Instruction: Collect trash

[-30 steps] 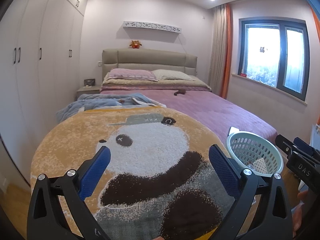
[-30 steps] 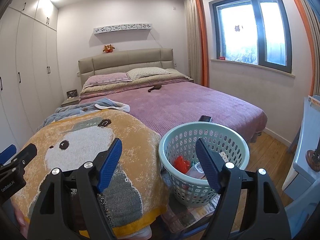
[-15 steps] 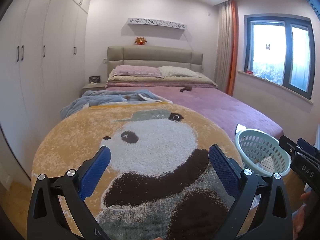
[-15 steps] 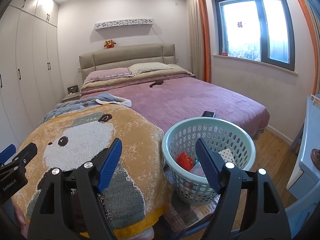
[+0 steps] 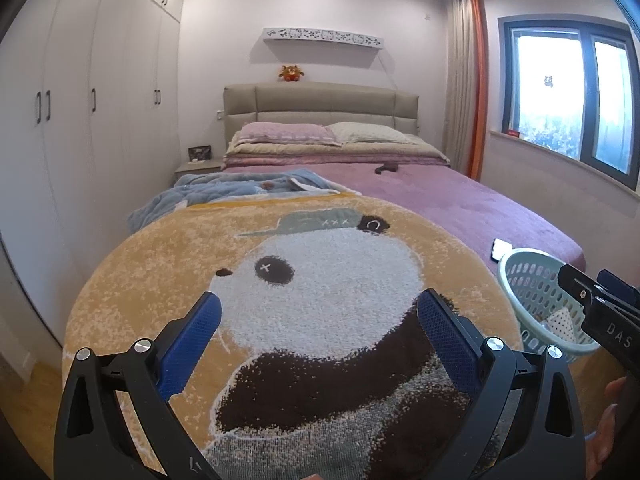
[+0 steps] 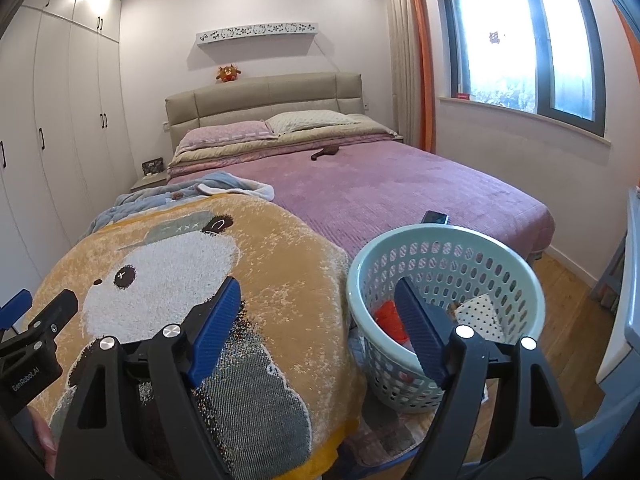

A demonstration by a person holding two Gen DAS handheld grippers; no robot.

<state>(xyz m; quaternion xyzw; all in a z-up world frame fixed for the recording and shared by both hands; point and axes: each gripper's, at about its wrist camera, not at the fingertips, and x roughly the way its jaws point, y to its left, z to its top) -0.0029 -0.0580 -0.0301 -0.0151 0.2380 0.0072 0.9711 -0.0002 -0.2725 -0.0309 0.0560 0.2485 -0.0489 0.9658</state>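
Both grippers are spread apart and hold nothing: the left gripper (image 5: 319, 318) hangs over the panda blanket (image 5: 304, 280), and the right gripper (image 6: 318, 308) points between that blanket and the mint basket (image 6: 444, 240), which stands at the foot of the bed (image 6: 380, 188) with a red scrap (image 6: 386, 316) and a dotted white piece (image 6: 480, 312) already inside. I think the step is now to search for more trash, so it is better to move slowly and look along the purple cover, where a small dark object (image 6: 325, 153) lies near the pillows and a phone (image 6: 435, 217) lies just behind the basket. Probably neither is rubbish, so check each thing well before the fingers come together on it.

Basket (image 6: 446, 280) right of blanket (image 6: 192, 280) (phone (image 6: 435, 217) behind)
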